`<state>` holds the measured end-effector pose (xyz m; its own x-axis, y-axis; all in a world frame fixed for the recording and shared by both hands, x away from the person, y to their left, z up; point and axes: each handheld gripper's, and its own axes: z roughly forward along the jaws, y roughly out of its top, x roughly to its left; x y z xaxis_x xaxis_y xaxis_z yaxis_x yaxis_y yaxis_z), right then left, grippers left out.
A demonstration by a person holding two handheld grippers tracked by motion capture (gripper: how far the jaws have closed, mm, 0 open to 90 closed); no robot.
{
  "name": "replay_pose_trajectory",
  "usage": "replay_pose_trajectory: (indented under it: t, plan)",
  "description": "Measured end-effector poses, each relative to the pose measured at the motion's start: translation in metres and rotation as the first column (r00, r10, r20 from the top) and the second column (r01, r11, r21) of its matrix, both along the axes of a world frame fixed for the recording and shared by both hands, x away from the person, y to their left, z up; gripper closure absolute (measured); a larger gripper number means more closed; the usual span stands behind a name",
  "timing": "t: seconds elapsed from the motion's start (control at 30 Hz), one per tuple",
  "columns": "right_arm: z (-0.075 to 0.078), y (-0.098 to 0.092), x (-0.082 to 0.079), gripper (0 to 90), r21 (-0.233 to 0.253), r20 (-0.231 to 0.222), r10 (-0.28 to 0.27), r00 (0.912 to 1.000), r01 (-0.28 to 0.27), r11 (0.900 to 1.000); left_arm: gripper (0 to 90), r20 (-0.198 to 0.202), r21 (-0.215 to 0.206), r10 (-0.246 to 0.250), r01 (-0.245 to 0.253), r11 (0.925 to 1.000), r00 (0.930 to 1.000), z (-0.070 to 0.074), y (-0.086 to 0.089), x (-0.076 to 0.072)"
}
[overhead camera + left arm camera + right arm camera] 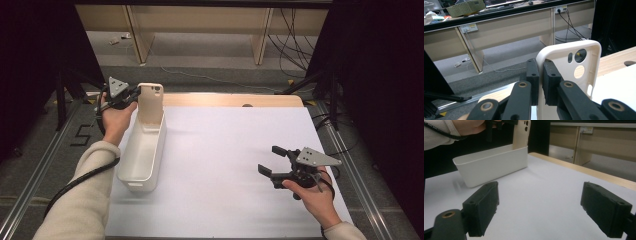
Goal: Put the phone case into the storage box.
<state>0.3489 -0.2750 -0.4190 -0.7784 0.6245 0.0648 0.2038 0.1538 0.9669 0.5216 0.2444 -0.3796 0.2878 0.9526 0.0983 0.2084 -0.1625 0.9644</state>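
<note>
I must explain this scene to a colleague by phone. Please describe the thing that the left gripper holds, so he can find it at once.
Start at the long white plastic bin on the left of the white table sheet. At its far end, the left gripper pinches a cream phone case upright. Round camera cut-outs near its top set it apart.

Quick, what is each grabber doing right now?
Left gripper: closed on the cream phone case, held upright at the white bin.
Right gripper: open, holding nothing.
</note>
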Motion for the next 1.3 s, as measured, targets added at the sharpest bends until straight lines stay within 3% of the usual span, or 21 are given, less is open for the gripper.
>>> replay_pose_trajectory:
  t: [1.3]
  plan:
    - [0.000, 0.000, 0.000, 16.2, 0.000, -0.001, 0.000, 1.0000, 0.000, 1.000, 83.1, -0.046, 0.011, 0.010, -0.009, 0.9999, 0.9989, -0.015, 0.003, 0.005]
